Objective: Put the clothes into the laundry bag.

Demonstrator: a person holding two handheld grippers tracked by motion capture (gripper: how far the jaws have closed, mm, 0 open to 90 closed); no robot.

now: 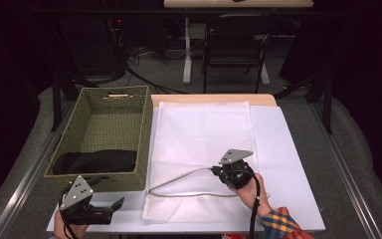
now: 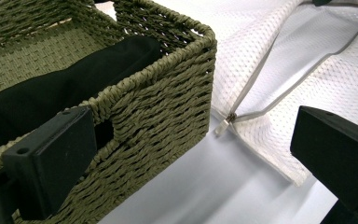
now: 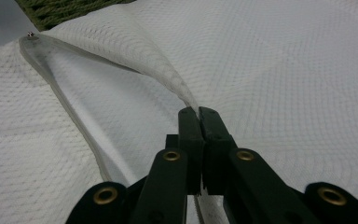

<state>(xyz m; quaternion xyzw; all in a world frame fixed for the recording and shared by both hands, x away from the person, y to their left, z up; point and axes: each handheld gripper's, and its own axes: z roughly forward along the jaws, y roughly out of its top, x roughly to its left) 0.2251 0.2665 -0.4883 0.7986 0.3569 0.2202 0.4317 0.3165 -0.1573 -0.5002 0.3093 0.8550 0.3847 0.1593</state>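
Note:
A white mesh laundry bag [image 1: 204,144] lies flat on the white table [image 1: 288,164], its zipper unzipped into a long open slit [image 1: 184,184]. My right gripper [image 3: 198,112] is shut on the upper edge of the bag's opening and holds that edge lifted; in the high view the right gripper [image 1: 219,170] sits at the slit's right end. The zipper pull [image 2: 223,125] lies at the slit's left end. A green woven basket [image 1: 104,139] holds a black garment [image 1: 94,162]. My left gripper [image 1: 112,206] stands open near the basket's front corner, holding nothing.
The basket [image 2: 158,107] stands close in front of the left gripper's jaws. A wooden board [image 1: 214,98] shows under the bag's far edge. Beyond the table are a dark chair [image 1: 236,45], desk legs and cables on the floor.

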